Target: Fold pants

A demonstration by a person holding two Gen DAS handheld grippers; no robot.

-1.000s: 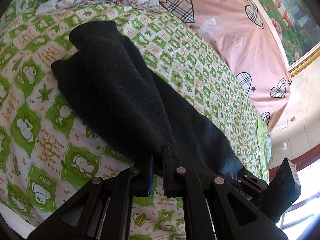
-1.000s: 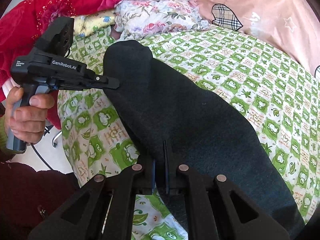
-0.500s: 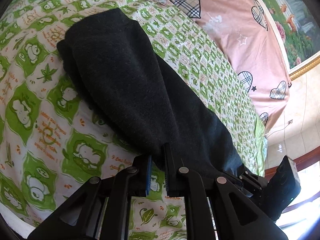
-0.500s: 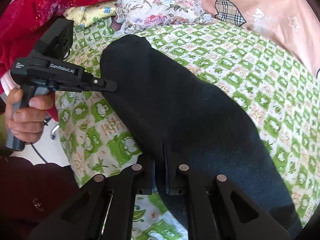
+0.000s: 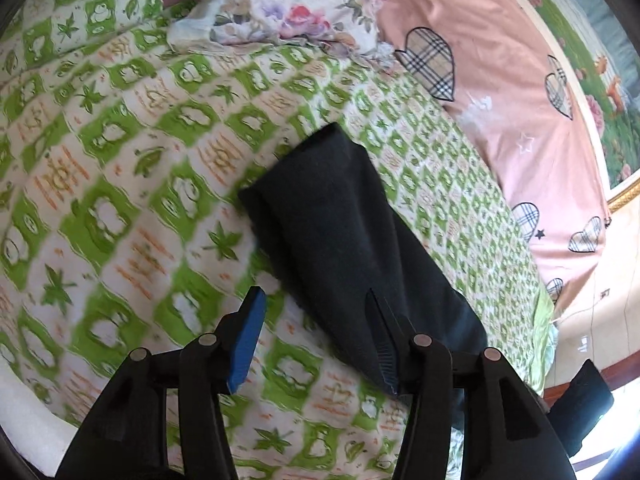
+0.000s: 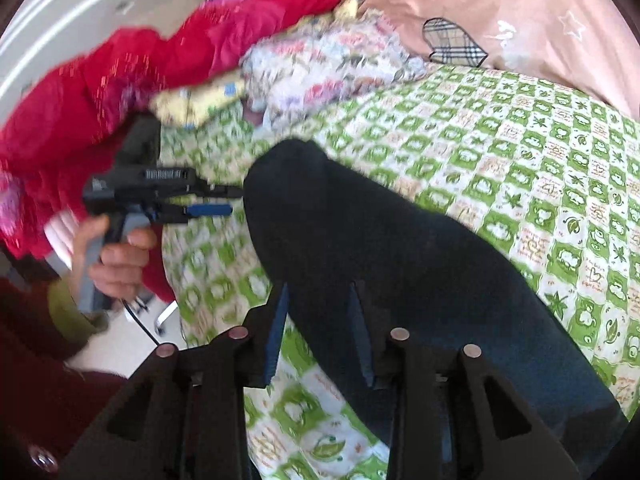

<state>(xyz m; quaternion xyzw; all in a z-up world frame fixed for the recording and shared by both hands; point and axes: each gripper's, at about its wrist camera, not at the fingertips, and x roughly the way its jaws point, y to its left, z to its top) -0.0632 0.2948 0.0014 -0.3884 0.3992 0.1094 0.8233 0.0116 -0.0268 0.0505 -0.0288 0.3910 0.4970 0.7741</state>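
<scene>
On the bed, seen from the left wrist, the pants [image 5: 352, 248] lie as a long dark strip on the green sheet [image 5: 120, 184], already doubled lengthwise by the look of it, with one narrow end pointing toward the floral pillow [image 5: 288, 12]. The step in hand reads as the release after a fold: the left gripper [image 5: 316, 320] has its jaws opening, well apart, and nothing is pinched between them; the right-hand finger [image 5: 384, 344] overlaps the cloth edge, though motion blur leaves it unclear whether it brushes the fabric. From the right wrist, the right gripper [image 6: 316, 312] also has its jaws opening, only partly apart, and the pants [image 6: 400, 264] run up between and past them without the pads pressing, so they rest on the sheet [image 6: 520, 152] by their own weight. The left gripper [image 6: 208, 200] shows at the far end of the pants, held in a hand [image 6: 120, 260], its jaws parted just beside the hem. Next, I judge, both grippers need a fresh grip on one end of the strip to carry it over the other end, keeping the edges lined up.
</scene>
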